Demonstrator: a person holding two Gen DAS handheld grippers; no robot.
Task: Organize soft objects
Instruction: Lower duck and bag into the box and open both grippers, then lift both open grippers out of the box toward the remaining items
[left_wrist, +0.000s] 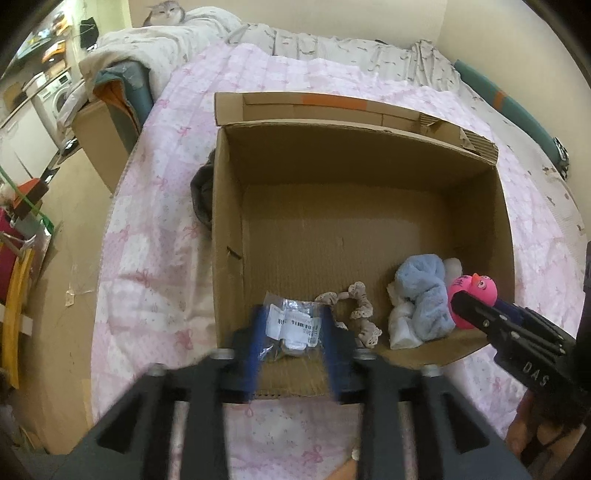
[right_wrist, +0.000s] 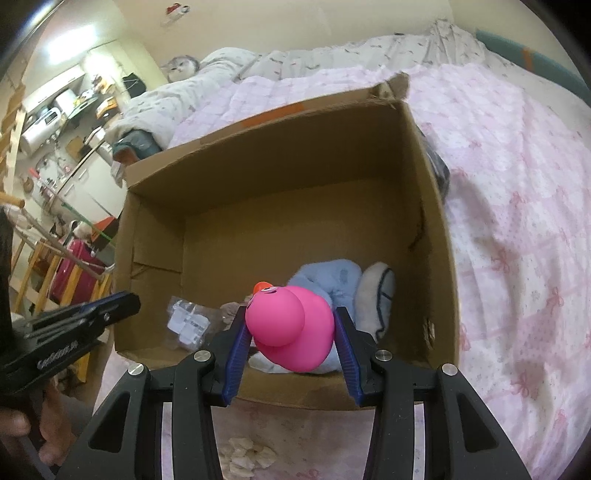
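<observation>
A cardboard box (left_wrist: 369, 177) on the bed already holds a blue plush (left_wrist: 424, 295), a scrunchie (left_wrist: 356, 304) and a plastic packet (left_wrist: 291, 328), the last lying between the spread, empty left gripper (left_wrist: 291, 332). The right gripper (right_wrist: 291, 332) clamps a pink rubber duck (right_wrist: 291, 328) above the box's near edge, yet to drop.

L gripper (left_wrist: 291, 332) points steeply down, blue pads (left_wrist: 255, 350) apart, nothing pressed btwn them; small plastic packet (left_wrist: 293, 325) lies below the gap. In R wrist view its black body enters from 9 o'clock, a hand (right_wrist: 22, 432) under it at 8 o'clock. R gripper (right_wrist: 291, 332) also tilts down, pads clamped on both sides of a pink rubber duck (right_wrist: 291, 328). In L wrist view it reaches in from 4 o'clock.
</observation>
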